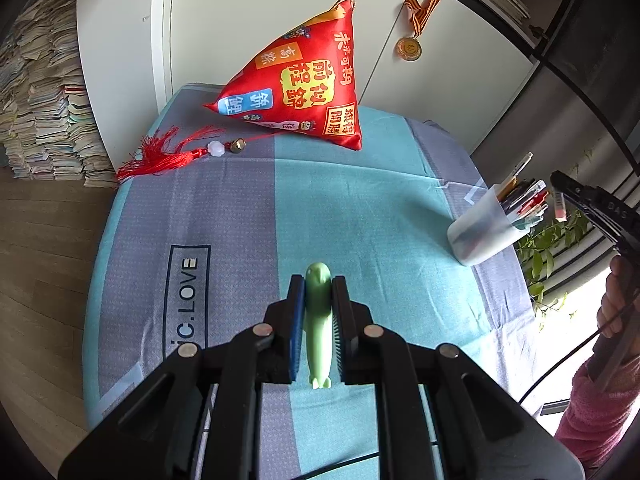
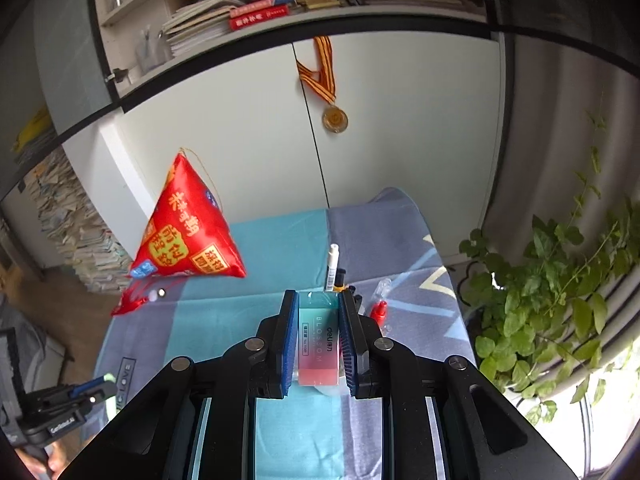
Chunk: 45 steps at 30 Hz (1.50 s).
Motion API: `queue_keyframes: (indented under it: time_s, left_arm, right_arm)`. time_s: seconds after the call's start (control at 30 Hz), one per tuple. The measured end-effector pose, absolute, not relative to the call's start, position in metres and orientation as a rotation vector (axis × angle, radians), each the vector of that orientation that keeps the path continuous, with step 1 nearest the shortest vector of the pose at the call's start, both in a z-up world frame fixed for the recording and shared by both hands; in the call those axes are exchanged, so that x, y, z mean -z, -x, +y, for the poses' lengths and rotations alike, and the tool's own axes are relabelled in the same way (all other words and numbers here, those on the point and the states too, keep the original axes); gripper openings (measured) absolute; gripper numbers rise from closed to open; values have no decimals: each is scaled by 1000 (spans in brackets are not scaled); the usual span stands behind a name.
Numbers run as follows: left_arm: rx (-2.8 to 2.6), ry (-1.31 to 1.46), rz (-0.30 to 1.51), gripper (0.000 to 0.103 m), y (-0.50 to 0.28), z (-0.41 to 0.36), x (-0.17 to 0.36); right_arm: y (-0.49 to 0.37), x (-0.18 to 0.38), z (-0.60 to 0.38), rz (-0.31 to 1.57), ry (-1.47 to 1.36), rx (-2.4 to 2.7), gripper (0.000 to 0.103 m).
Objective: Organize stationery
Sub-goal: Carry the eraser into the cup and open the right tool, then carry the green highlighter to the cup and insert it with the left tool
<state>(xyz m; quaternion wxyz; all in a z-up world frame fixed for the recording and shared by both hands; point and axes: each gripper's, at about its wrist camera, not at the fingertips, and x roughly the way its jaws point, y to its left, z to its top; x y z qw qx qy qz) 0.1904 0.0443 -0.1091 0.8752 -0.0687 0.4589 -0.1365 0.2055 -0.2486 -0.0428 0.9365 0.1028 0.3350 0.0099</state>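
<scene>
Left wrist: we find the left gripper (image 1: 318, 286) clenched on a green pen (image 1: 318, 320) above the desk (image 1: 380, 208) | Right wrist: we find the right gripper (image 2: 319, 302) grasping an eraser (image 2: 319, 344) before the pen cup (image 2: 340, 280).

White cabinet doors (image 2: 400, 128) fill the back wall, a medal (image 2: 335, 119) on a striped ribbon hanging at the door seam. Open shelf (image 2: 280, 20) above, crammed with books and papers. Table under a blue and grey cloth (image 1: 240, 208) printed with "LOVE". Red pyramid cushion (image 1: 304, 80) at its far end, red tassel (image 1: 160, 156) lying beside it. Wood floor (image 1: 44, 248) on the left, tall paper stacks (image 1: 44, 92) against the wall. Leafy plant (image 2: 552, 304) on the right, bright daylight behind it.
</scene>
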Motion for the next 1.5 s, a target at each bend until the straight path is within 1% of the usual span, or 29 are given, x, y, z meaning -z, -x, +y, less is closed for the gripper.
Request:
queue_keyframes:
  time_s: [0.33, 0.8, 0.97, 1.23, 1.5]
  left_arm:
    - [259, 135, 956, 12, -191, 45, 107]
    - [283, 109, 957, 12, -191, 32, 104]
    - [297, 94, 947, 12, -191, 23, 98]
    - [383, 42, 868, 12, -197, -20, 67]
    - [529, 18, 822, 12, -212, -88, 49]
  right_arm:
    - [-213, 65, -255, 701, -208, -2, 21]
    - [-214, 66, -257, 705, -207, 0, 20]
    - [-206, 61, -264, 690, -253, -11, 21]
    - [-170, 60, -264, 671, -215, -16, 21]
    - [-154, 79, -264, 729, -192, -15, 21]
